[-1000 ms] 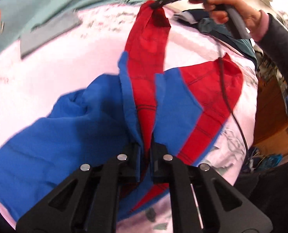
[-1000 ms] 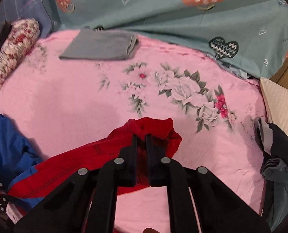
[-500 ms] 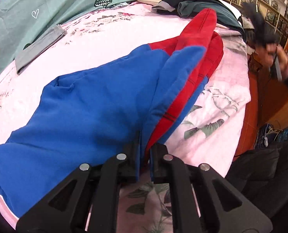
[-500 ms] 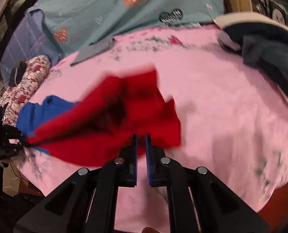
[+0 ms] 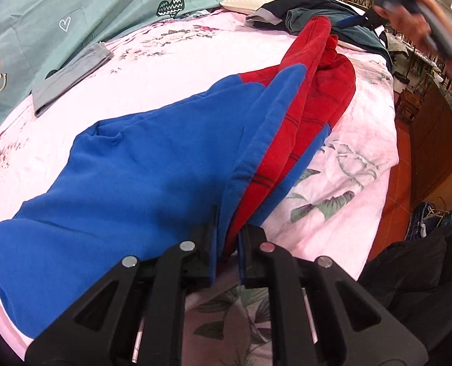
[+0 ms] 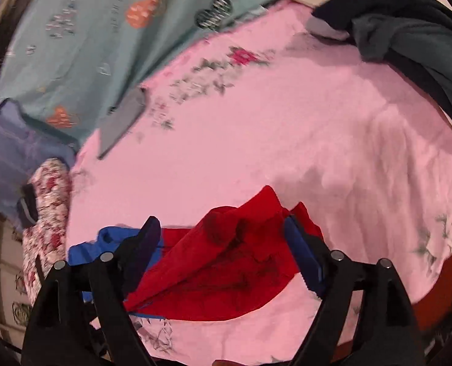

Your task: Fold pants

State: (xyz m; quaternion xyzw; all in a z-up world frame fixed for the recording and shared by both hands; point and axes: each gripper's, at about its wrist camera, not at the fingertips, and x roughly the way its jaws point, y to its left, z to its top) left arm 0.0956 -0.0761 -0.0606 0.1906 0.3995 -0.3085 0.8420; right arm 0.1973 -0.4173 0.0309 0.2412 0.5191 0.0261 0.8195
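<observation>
My left tool (image 5: 227, 251) is clamped on the blue edge of the pants (image 5: 152, 164), which lie across the pink bed (image 5: 177, 61). My right tool (image 6: 223, 250) has just been opening; its jaws stand wide above the red leg end, gripping nothing. Beyond the pants from me lie a folded grey cloth (image 5: 70, 76) and a teal heart-print quilt (image 5: 43, 15). At the pants' red end sits a dark clothes pile (image 6: 409, 39). 1 flowered roll (image 6: 46, 213) lies by the blue end.
</observation>
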